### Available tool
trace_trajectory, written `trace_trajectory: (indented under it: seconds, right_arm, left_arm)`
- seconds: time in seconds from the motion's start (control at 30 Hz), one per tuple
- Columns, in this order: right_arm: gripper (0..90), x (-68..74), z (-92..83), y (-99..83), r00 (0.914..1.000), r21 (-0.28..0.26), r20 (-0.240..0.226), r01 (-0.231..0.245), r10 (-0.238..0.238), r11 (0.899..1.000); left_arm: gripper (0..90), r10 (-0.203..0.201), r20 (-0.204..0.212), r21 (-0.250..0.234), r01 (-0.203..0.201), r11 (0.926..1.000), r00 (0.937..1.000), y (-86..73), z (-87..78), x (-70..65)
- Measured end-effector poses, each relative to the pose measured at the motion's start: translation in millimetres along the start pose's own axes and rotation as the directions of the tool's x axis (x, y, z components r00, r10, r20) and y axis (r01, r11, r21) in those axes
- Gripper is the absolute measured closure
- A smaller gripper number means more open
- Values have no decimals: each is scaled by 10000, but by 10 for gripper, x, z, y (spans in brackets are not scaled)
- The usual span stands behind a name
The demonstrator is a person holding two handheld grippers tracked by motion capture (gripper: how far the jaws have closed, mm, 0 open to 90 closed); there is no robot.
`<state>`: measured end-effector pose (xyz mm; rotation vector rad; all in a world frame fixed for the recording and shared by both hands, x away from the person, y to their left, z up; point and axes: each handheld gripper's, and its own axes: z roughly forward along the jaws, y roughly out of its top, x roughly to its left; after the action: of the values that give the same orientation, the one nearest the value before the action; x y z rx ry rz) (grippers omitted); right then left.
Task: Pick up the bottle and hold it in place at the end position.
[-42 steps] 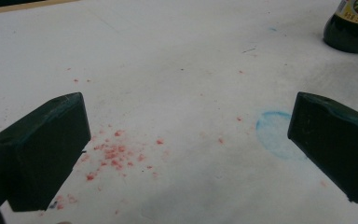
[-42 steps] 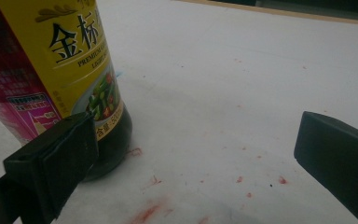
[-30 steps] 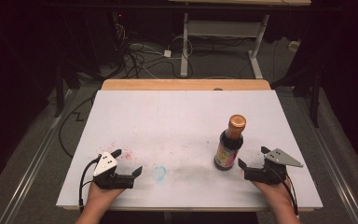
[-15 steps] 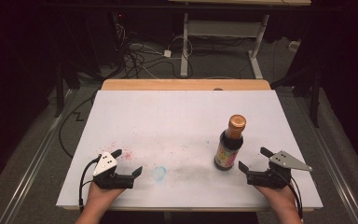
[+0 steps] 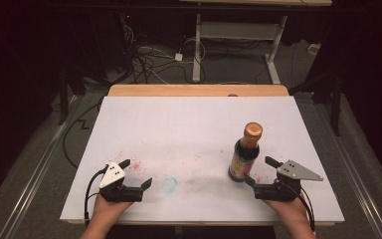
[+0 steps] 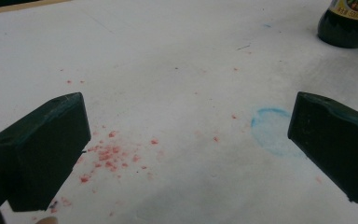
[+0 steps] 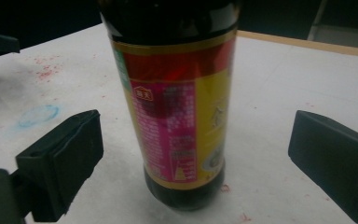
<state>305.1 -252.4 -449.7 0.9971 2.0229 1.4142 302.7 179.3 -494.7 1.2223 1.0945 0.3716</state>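
The dark sauce bottle stands upright on the white table, just ahead of the right gripper, whose 2 jaws gape wide, while the left gripper rests spread apart too.

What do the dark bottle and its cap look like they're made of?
The bottle looks like dark glossy glass or plastic; reflections show on its shoulder, and the look leaves it open which. A printed paper-like label wraps it. The cap looks like coppery metallic foil or plastic.
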Motion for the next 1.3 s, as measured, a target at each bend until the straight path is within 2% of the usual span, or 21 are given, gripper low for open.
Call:
trace_trajectory:
  seconds: [0.27,0.7,1.13,1.3]
  right_arm:
    - [146,12,148,90,9998,30,-183,105,-104,9999]
    - [275,8,311,198,9983,79,-537,250,-246,9997]
    - [279,17,367,245,9981,186,-536,310,-300,9993]
    - [269,23,361,294,9980,-35,-592,206,-208,9998]
  left_arm:
    - [0,-84,100,49,84,10000,9999,4,-4,1]
    - [0,20,96,188,-22,9998,10000,-5,5,-3]
    - [0,-36,33,176,35,9998,10000,-1,9,1]
    - [0,-25,69,136,24,9999,10000,-1,3,1]
